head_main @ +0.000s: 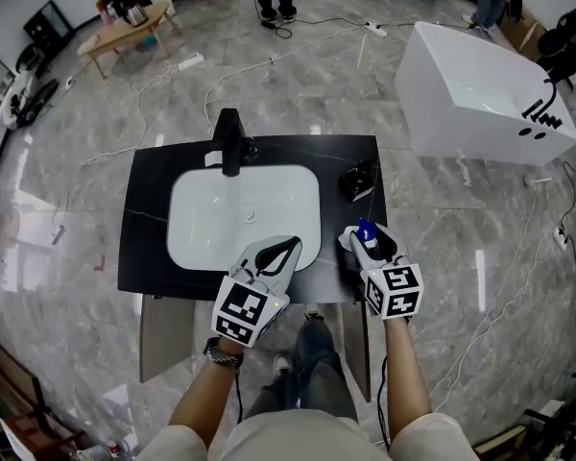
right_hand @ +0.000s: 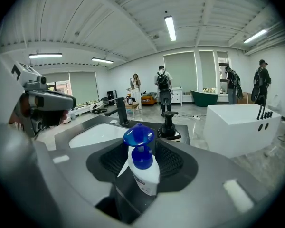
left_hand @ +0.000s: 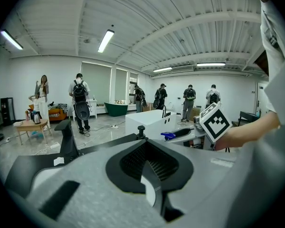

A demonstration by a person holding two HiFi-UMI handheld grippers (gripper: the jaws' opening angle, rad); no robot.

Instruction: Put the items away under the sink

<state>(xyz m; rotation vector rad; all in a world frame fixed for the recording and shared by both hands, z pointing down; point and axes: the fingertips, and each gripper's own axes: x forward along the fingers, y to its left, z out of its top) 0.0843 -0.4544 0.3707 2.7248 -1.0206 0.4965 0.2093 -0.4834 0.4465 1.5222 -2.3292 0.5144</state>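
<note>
**Pump bottle held at the vanity's front right**

The right gripper (head_main: pixel 368 242) is clamped on a white plastic pump bottle with a blue head (right_hand: pixel 143 171). It holds the bottle upright over the front right part of the black stone countertop (head_main: pixel 146 221), just right of the white rectangular sink basin (head_main: pixel 204 221). The left gripper (head_main: pixel 290 249) hovers over the basin's front edge, with its jaws together and nothing between them. A black faucet (head_main: pixel 229 142) stands behind the basin.

A white pump bottle (right_hand: pixel 145 175) with a blue top stands upright, clamped in the right gripper (head_main: pixel 370 243) over the counter's (head_main: pixel 154 257) front right. A small black object (head_main: pixel 357 181) sits behind it, beside the sink (head_main: pixel 202 229).
</note>
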